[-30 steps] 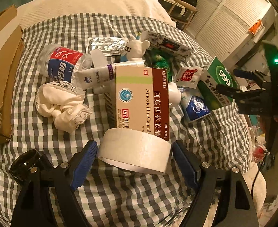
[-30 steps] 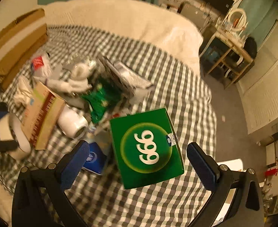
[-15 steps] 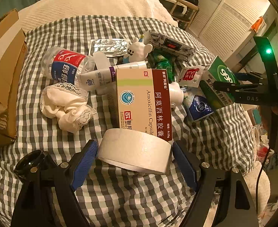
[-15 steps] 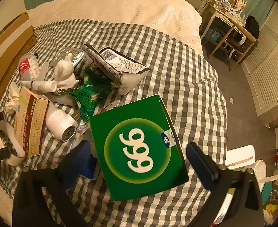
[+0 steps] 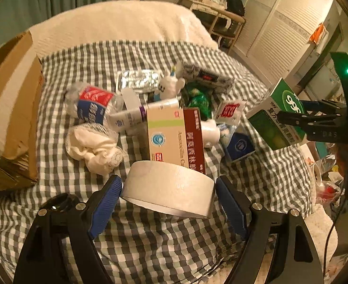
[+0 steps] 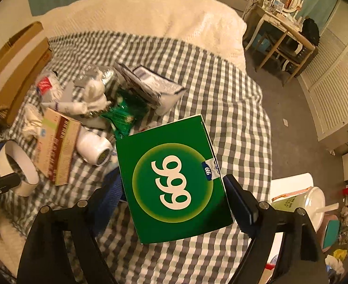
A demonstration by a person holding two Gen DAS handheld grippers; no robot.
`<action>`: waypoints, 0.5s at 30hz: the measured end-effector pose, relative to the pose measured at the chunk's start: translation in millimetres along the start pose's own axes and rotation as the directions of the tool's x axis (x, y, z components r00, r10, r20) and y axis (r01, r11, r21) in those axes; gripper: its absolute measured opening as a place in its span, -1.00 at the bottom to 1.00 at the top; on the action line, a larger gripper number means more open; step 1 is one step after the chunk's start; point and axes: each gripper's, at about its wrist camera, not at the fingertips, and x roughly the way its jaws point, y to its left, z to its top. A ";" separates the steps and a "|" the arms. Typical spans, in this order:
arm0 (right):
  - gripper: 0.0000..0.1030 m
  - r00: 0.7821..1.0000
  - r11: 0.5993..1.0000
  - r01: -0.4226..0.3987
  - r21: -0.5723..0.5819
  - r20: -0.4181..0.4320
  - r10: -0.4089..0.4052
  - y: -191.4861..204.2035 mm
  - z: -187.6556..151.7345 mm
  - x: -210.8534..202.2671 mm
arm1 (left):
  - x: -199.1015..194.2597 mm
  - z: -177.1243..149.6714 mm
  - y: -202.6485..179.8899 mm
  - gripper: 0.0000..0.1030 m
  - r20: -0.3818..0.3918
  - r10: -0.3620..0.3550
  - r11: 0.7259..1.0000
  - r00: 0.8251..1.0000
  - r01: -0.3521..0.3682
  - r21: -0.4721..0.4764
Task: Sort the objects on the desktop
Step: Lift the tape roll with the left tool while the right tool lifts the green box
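Both tongs gripped something above the checked bedspread [image 5: 150, 241]. Left tongs [image 5: 168, 197] stood wide, blue pads pressed on either side of a roll of tape [image 5: 169, 193], held at the near edge of the bed. Right tongs [image 6: 174, 195] were closing on a green box [image 6: 174, 182], lifted clear at the right of the heap. Farther off lay a medicine box [image 5: 174, 137], a crushed bottle [image 5: 92, 104] and a white cloth [image 5: 93, 146]; a cardboard box [image 5: 10, 108] sat far left.
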 end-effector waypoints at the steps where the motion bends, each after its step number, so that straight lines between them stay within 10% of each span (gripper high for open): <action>1: 0.63 1.000 1.000 -0.007 0.009 0.006 0.007 1.5 0.9 -7.9 | -4.0 0.5 0.0 0.62 0.009 -0.003 1.000 1.000 0.002 0.010; 15: 0.63 0.985 0.994 -0.106 -0.008 0.137 0.106 50.2 16.3 -102.4 | -77.3 19.5 44.4 0.62 0.172 0.036 0.999 0.984 -0.030 -0.041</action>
